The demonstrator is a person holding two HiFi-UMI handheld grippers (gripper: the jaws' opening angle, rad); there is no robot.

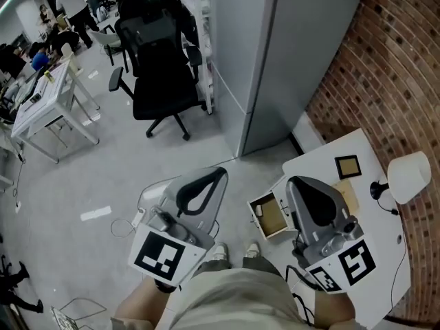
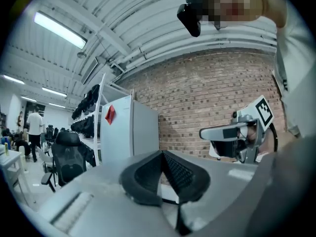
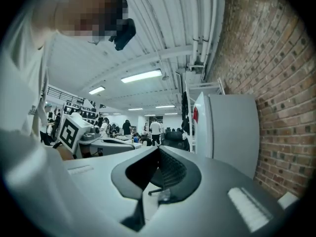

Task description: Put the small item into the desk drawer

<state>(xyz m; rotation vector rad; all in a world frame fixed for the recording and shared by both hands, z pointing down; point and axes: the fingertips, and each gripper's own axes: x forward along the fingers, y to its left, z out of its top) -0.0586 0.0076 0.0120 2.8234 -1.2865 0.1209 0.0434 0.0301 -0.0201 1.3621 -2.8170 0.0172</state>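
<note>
In the head view a white desk [image 1: 385,267] stands at the right against a brick wall. Its small drawer [image 1: 269,215] is pulled open and shows a brown inside. A small dark square item [image 1: 347,166] lies on the desk top, beyond a brown flat piece [image 1: 348,192]. My right gripper [image 1: 302,183] is held up over the desk's left edge beside the drawer, jaws shut and empty [image 3: 158,149]. The left gripper [image 1: 218,174] hovers over the floor left of the desk, also shut with nothing in it [image 2: 162,153]. Both point level into the room.
A white lamp [image 1: 410,176] stands at the desk's right side. A tall grey cabinet [image 1: 275,53] rises just beyond the desk. A black office chair [image 1: 161,74] and a white table [image 1: 41,108] stand farther off on the grey floor, with people at the far left.
</note>
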